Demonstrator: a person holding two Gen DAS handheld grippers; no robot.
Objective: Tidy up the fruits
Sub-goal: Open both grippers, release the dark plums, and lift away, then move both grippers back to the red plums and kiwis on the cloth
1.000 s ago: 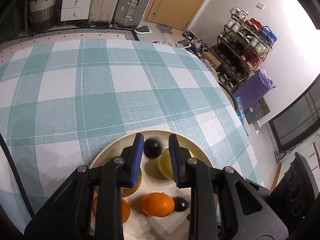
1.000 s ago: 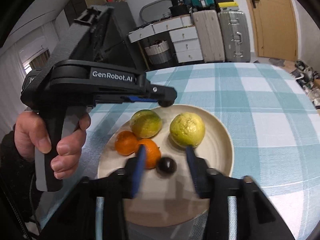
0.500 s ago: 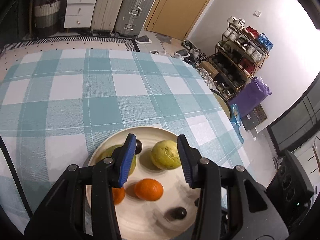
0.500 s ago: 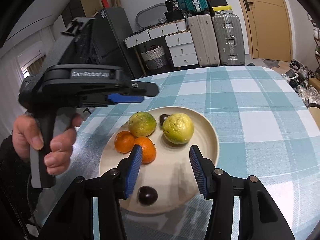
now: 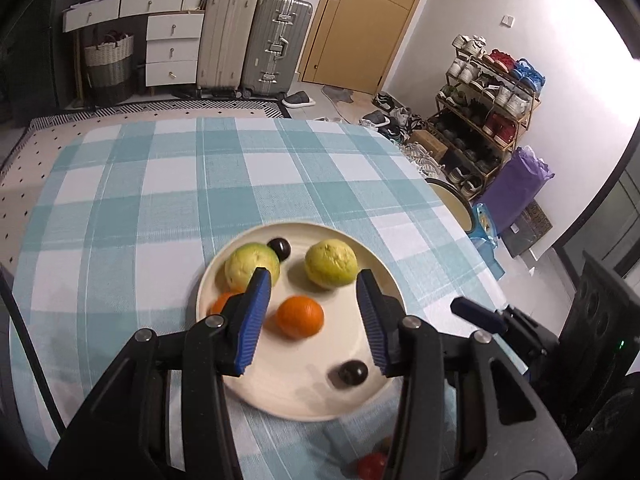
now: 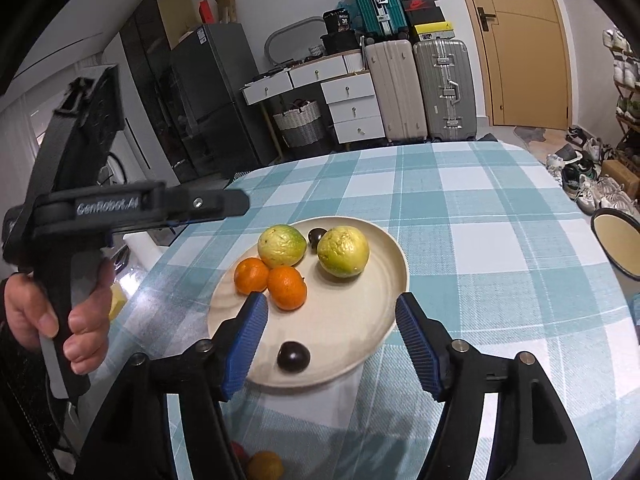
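Note:
A cream plate (image 5: 372, 276) (image 6: 394, 256) on the checked cloth holds two yellow-green fruits (image 5: 331, 263) (image 6: 343, 251), two oranges (image 5: 300, 316) (image 6: 287, 287) and two dark round fruits (image 5: 352, 372) (image 6: 293, 356). The second green fruit (image 5: 248, 265) (image 6: 281, 245) has a dark fruit (image 5: 279, 247) (image 6: 316, 236) behind it. My left gripper (image 5: 314, 316) hovers above the plate, jaws opening, nothing between them. My right gripper (image 6: 332, 340) hangs over the plate's near edge, jaws opening wide, with the near dark fruit lying loose below them.
A second dish (image 6: 618, 240) (image 5: 450, 202) sits at the table's right edge. Small red and orange fruits (image 5: 372, 465) (image 6: 264, 465) lie low near the frame bottom. A hand (image 6: 60, 312) holds the left gripper's handle. Suitcases, drawers and a shoe rack stand beyond the table.
Both grippers pulled back and rose from the plate while their jaws widened. The dark fruit that was between the right fingers now lies on the plate's near part.

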